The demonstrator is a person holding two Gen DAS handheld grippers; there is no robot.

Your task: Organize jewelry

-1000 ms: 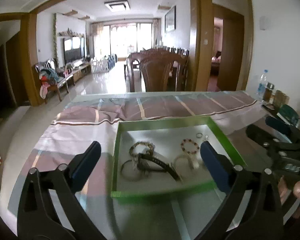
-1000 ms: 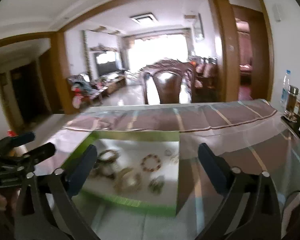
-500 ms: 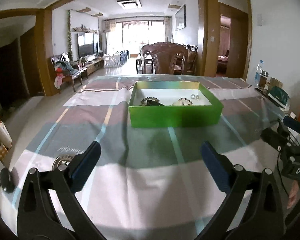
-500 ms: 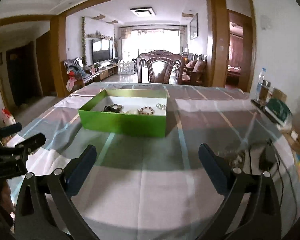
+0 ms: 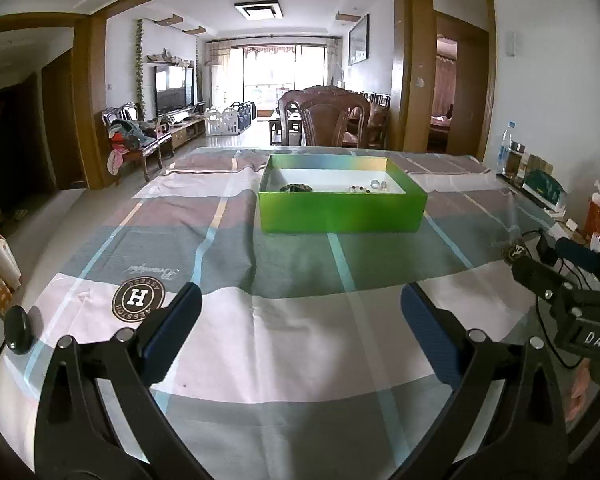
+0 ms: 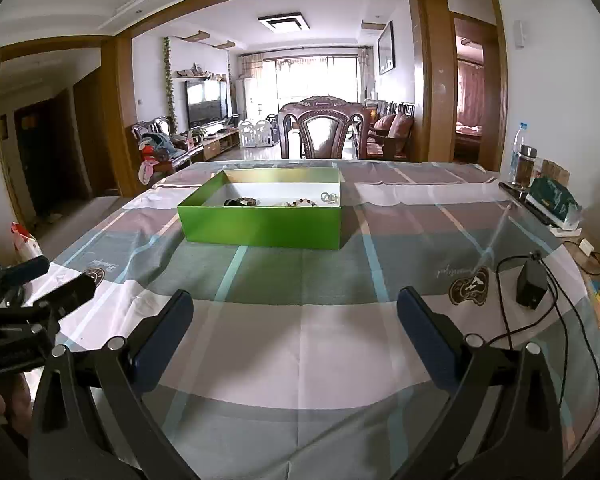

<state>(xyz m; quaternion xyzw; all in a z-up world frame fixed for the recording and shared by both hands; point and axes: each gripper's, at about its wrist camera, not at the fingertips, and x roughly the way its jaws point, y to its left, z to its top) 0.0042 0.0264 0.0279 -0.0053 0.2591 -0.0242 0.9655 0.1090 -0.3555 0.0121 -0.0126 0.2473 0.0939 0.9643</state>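
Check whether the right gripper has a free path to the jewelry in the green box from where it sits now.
Probably yes. The right gripper is open and empty, with only bare tablecloth between it and the green box. The box has no lid, so the jewelry is reachable over the near wall.

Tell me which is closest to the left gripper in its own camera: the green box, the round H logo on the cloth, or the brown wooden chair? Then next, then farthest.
From the left gripper:
1. Round H logo, near left on the cloth.
2. Green box, middle of the table.
3. Brown wooden chair, beyond the table's far edge.

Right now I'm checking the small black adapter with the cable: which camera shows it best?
Right wrist view: the black adapter sits unobstructed on the tablecloth. In the left wrist view, the right gripper mostly hides it.
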